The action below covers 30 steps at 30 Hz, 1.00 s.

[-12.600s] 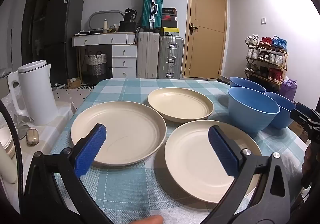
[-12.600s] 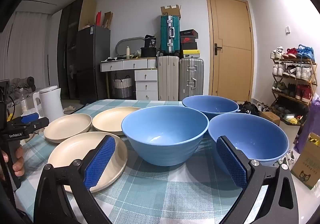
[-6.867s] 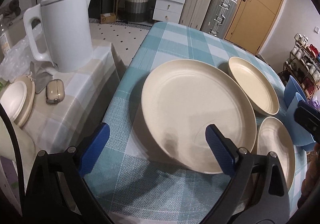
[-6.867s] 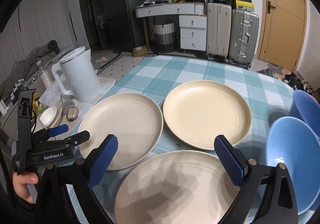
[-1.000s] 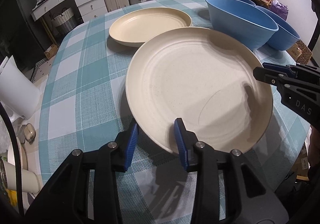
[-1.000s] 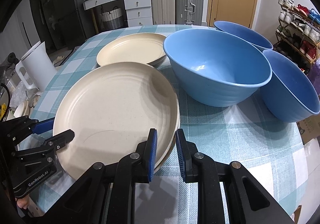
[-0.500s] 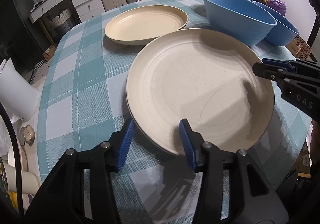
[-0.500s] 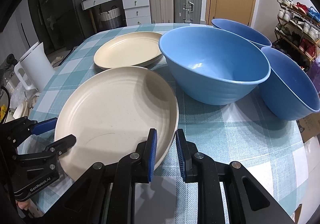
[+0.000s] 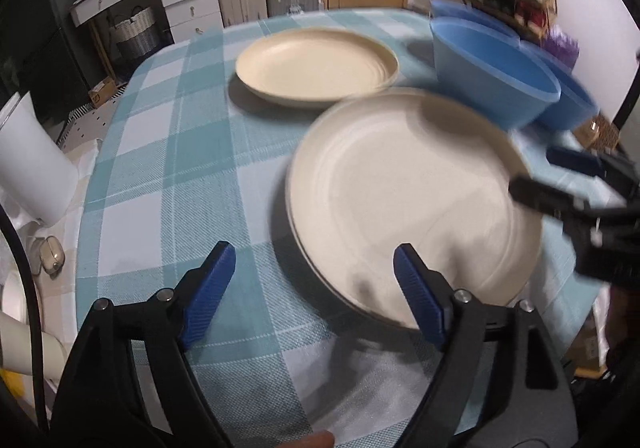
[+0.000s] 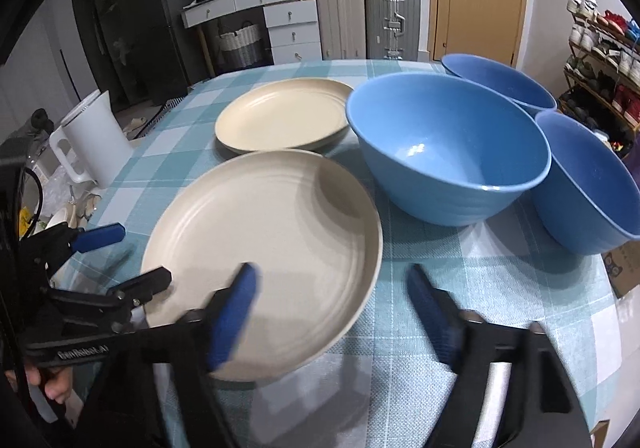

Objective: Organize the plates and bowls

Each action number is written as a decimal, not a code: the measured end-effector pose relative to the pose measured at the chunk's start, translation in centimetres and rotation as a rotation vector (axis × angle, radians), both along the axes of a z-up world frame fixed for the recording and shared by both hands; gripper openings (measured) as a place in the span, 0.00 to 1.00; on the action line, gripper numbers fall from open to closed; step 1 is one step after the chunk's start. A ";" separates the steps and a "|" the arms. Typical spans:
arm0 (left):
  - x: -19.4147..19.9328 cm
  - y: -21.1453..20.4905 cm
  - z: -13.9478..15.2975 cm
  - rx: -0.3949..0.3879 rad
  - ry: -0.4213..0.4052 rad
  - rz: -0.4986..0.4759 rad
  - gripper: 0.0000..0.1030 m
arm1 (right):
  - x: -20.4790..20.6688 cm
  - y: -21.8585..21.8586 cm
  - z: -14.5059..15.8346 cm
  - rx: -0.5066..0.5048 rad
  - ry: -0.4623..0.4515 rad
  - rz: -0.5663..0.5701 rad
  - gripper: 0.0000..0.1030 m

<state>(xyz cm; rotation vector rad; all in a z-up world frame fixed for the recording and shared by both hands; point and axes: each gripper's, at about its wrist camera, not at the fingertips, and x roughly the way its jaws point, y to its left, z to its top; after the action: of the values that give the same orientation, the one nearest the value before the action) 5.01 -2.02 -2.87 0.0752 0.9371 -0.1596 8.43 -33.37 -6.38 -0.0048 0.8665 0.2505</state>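
Plates first: a cream round plate stack (image 10: 264, 260) lies near the checked-cloth table's (image 10: 500, 288) front edge, nested to save room, a single cream plate (image 10: 284, 120) behind. Three blue bowls (image 10: 448, 144) crowd the right edge, unstacked. Both the left gripper (image 9: 316, 288) and right gripper (image 10: 332, 312) are opening, gripping nothing. "GenRobot.AI" marks the left gripper.

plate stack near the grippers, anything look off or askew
Slightly. In the left wrist view the top plate sits a little off-centre on the plate beneath, whose rim peeks out along the near-left edge. No chips or spills show. Both grippers' jaws are opening, clear of it.
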 end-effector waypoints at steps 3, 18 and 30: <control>-0.1 1.4 1.2 -0.058 -0.027 0.025 0.81 | -0.2 0.2 0.8 -0.003 -0.026 -0.003 0.96; -1.5 4.2 5.3 -0.145 -0.125 0.108 0.99 | -1.3 1.7 6.3 0.019 -0.127 0.085 0.99; -1.8 6.2 6.6 -0.203 -0.171 0.213 0.99 | 0.0 0.2 9.4 0.034 -0.169 0.116 0.99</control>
<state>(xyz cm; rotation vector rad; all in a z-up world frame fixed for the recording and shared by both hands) 3.22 4.23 3.75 -0.1957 0.7487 -0.0495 8.42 -33.15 3.07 -0.0437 0.6941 0.3683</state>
